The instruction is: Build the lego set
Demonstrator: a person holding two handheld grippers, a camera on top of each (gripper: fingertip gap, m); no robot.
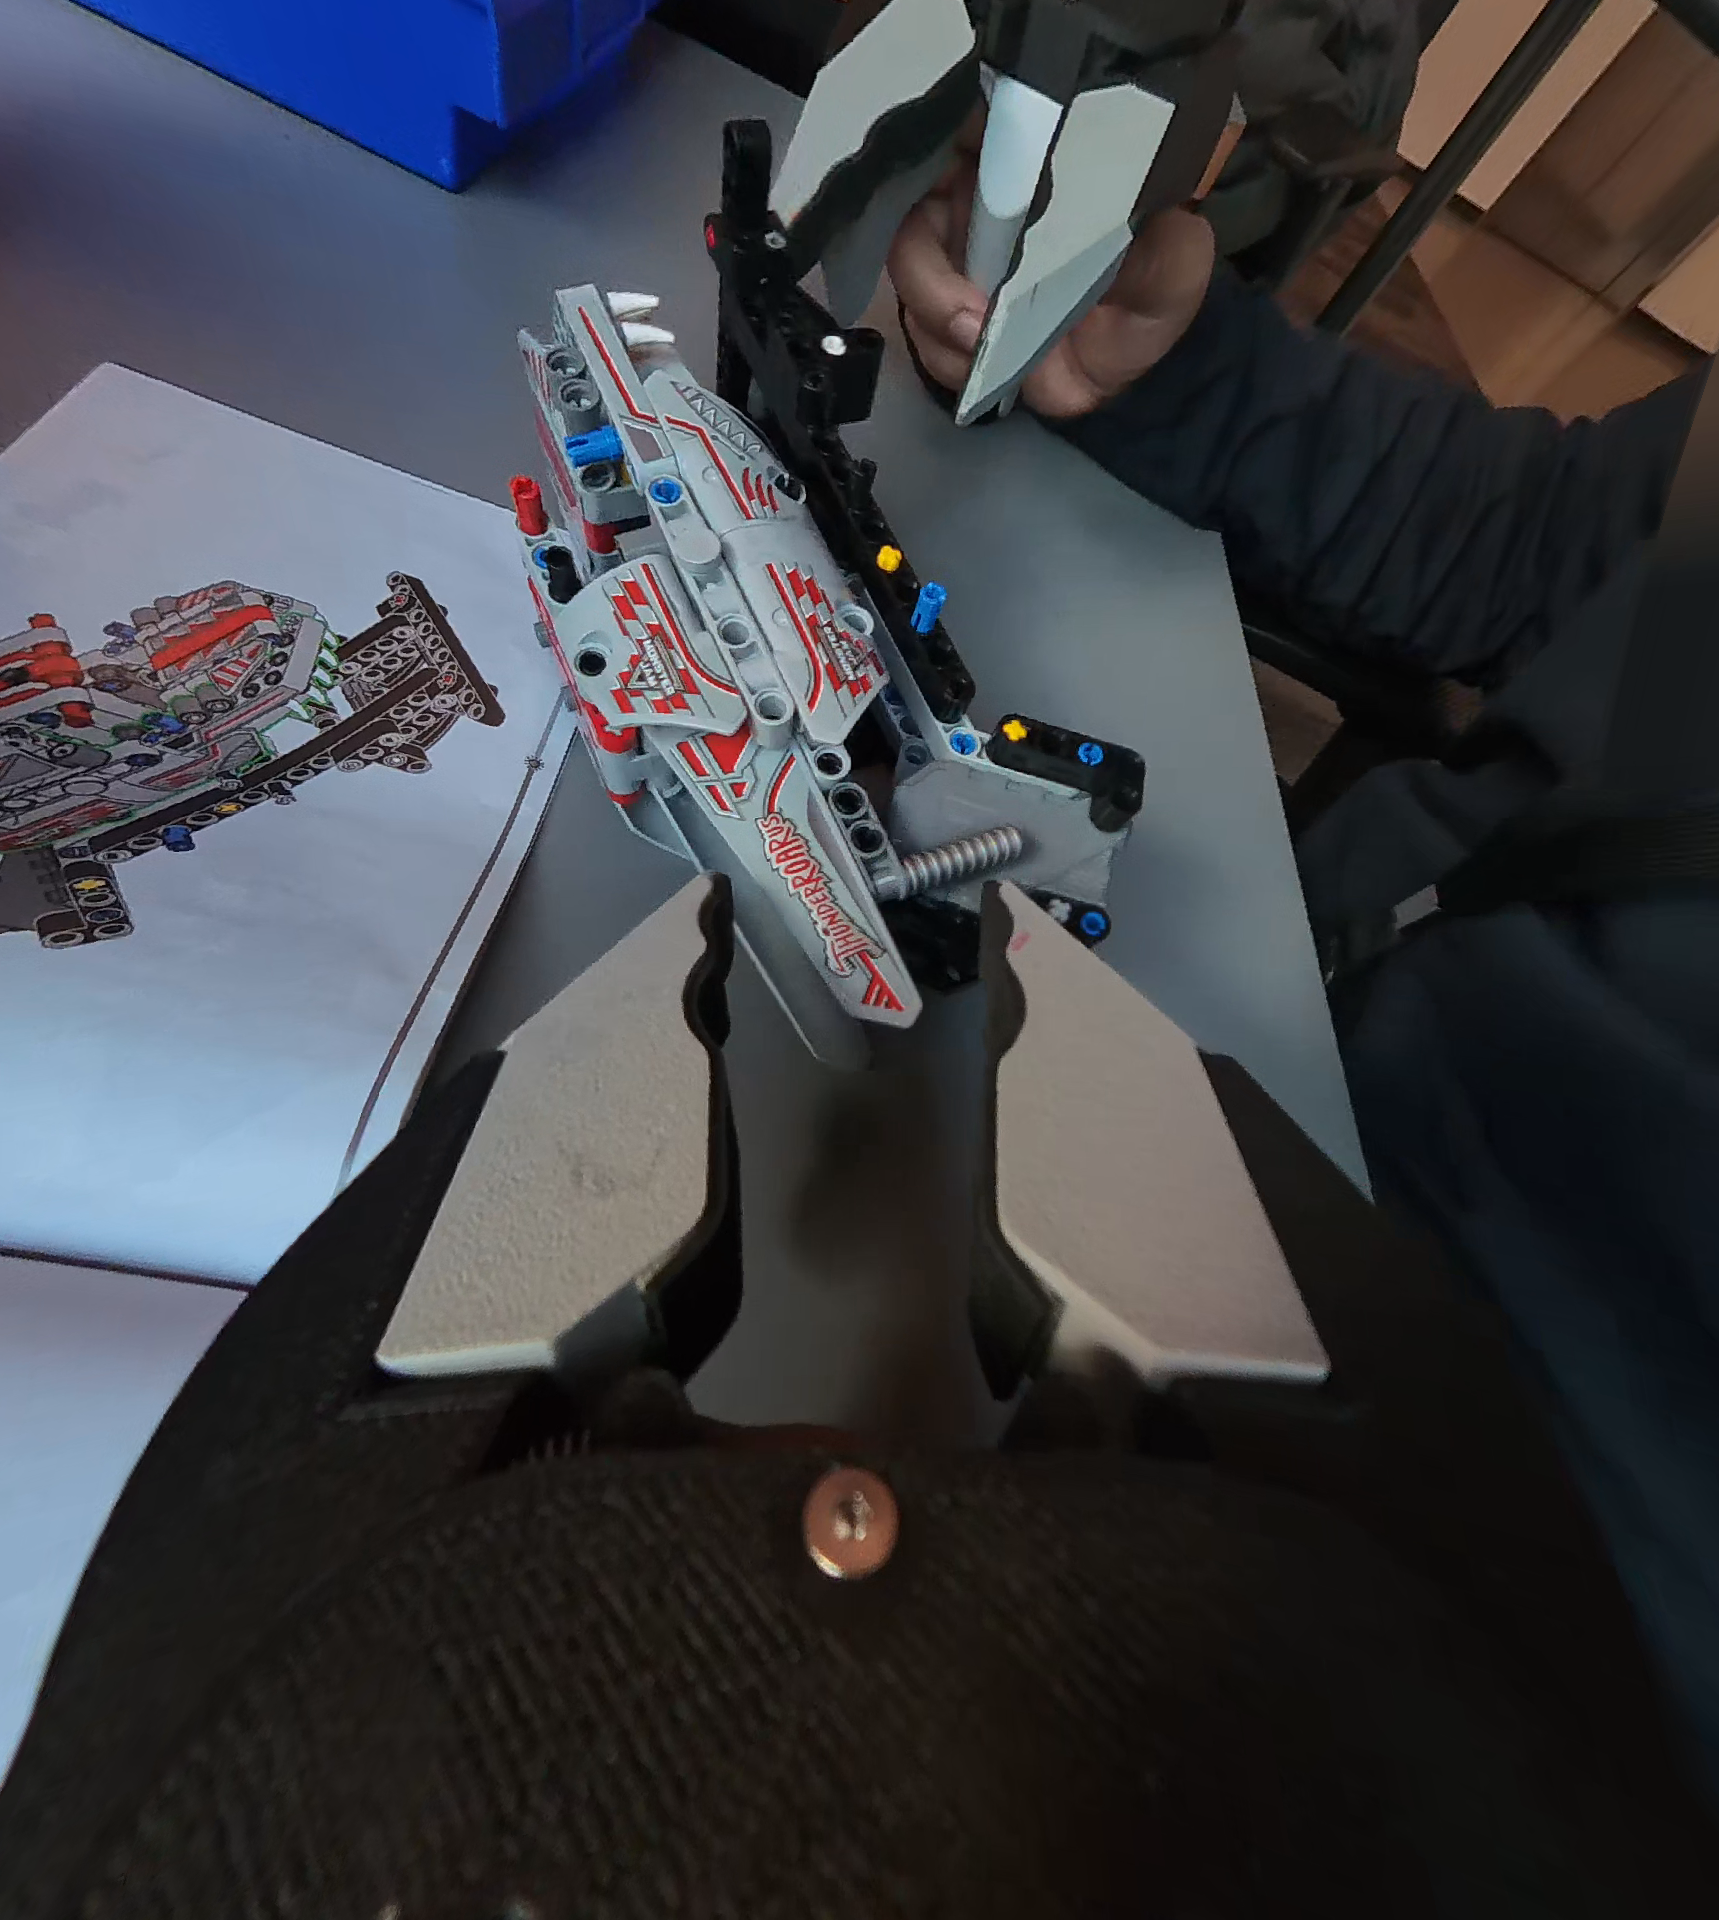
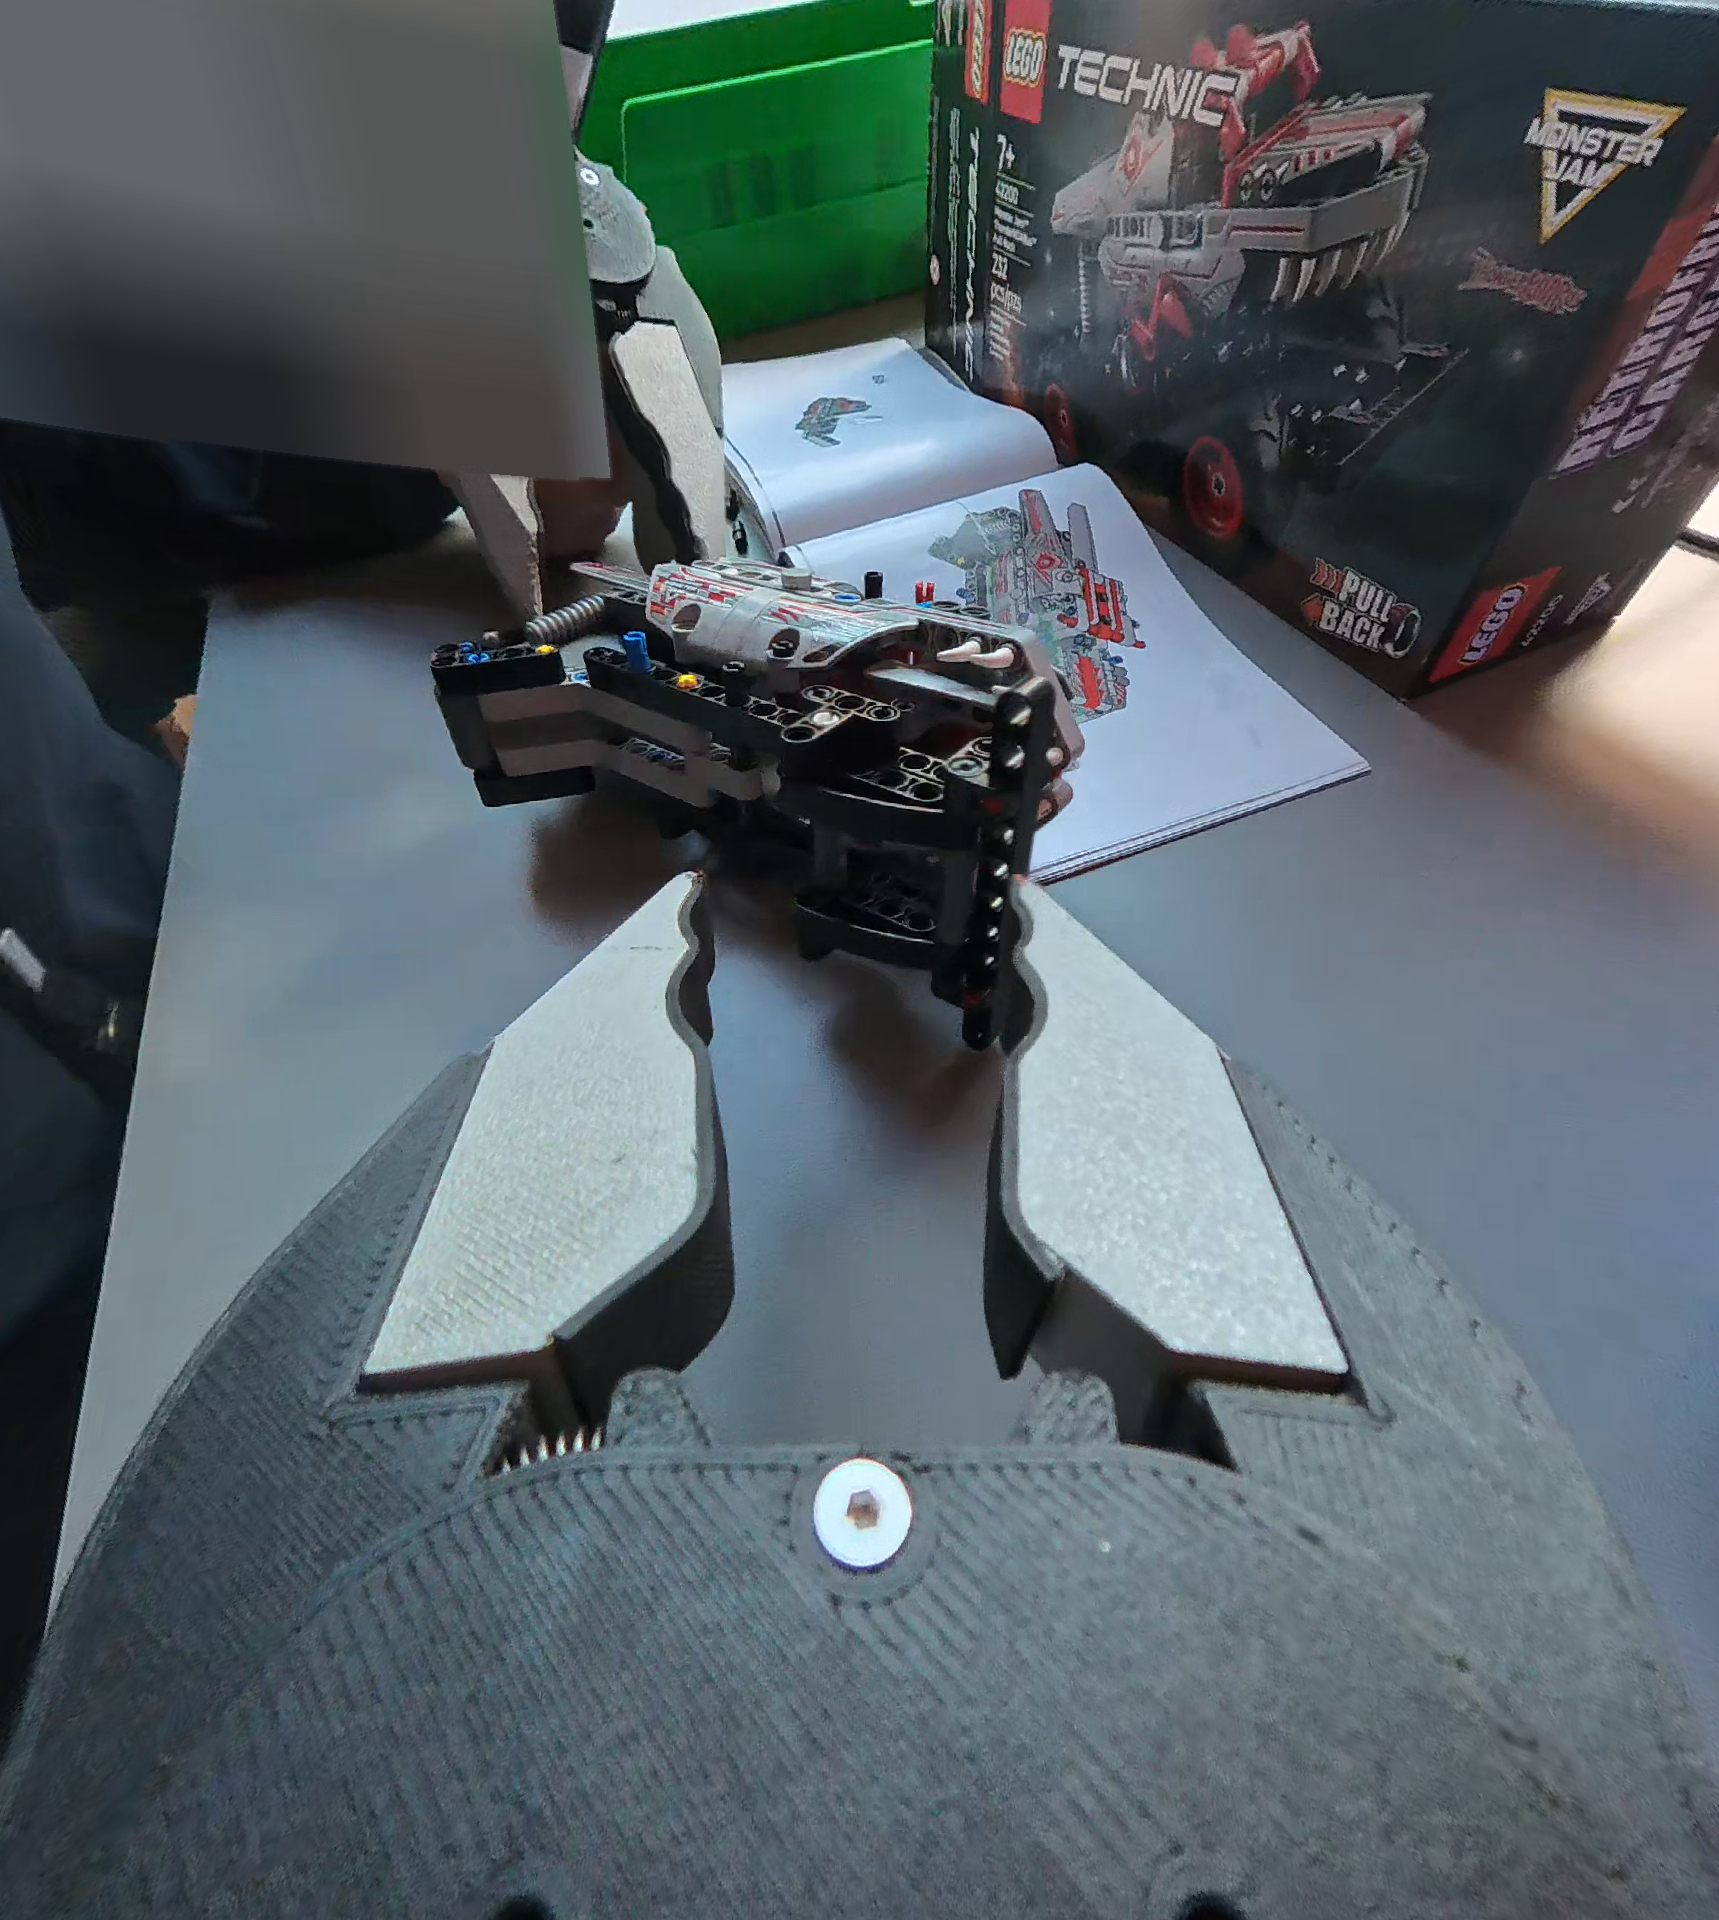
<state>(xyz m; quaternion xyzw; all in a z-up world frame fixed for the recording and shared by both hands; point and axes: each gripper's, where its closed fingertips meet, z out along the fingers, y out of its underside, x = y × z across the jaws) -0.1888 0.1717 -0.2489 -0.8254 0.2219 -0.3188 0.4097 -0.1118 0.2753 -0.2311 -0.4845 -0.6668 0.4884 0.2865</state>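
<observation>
Partly built lego model (image 1: pixel 761 665) is lying on the grey counter (image 1: pixel 263 312), beside the open instruction booklet (image 1: pixel 211 987). Left tool (image 1: pixel 850 914) is sitting wide, straddling the model's grey tail end; grip unclear. Right tool (image 2: pixel 860 914) is gaping wide, empty, just beside the model's black frame. Blue bin (image 1: pixel 398 73) and green bin (image 2: pixel 761 177): contents not visible. Set box (image 2: pixel 1354 312) is standing behind.
</observation>
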